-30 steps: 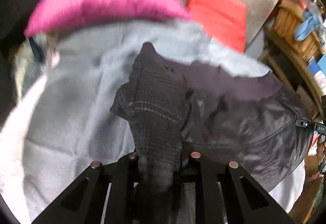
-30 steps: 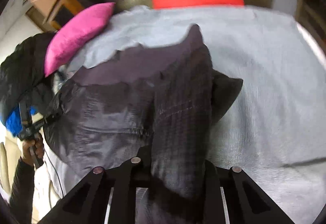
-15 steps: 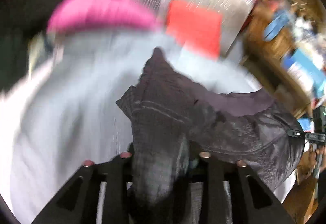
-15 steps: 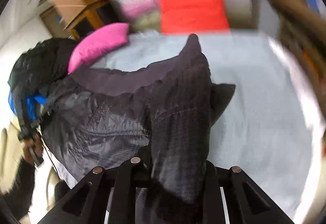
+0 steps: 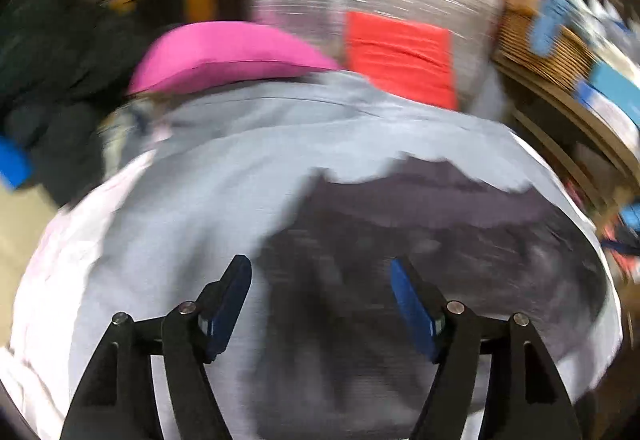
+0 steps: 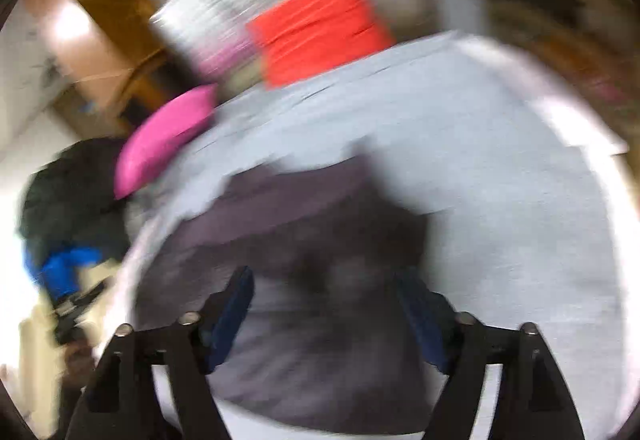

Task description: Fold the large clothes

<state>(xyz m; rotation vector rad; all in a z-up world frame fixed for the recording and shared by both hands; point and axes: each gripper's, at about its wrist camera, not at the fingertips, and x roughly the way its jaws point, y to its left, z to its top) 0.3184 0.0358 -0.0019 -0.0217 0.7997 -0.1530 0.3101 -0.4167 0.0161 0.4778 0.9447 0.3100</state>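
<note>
One dark jacket (image 5: 440, 240) lies on one bed (image 5: 180, 240) with a pale grey sheet. Two cushions sit at the far end: one pink cushion (image 5: 228, 52) toward 11 o'clock in the left wrist view and one red cushion (image 5: 400, 56) toward 1 o'clock. Two tongs show, the left tongs (image 5: 320, 300) and the right tongs (image 6: 324, 312), each with two blue-padded fingers spread apart and gripping nothing. One dark heap of clothing (image 6: 68, 200) sits at 9 o'clock in the right wrist view.

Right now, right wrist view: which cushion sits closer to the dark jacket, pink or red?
The pink cushion: it lies at the bed's left edge just above the dark jacket; the red cushion stands farther back.
</note>
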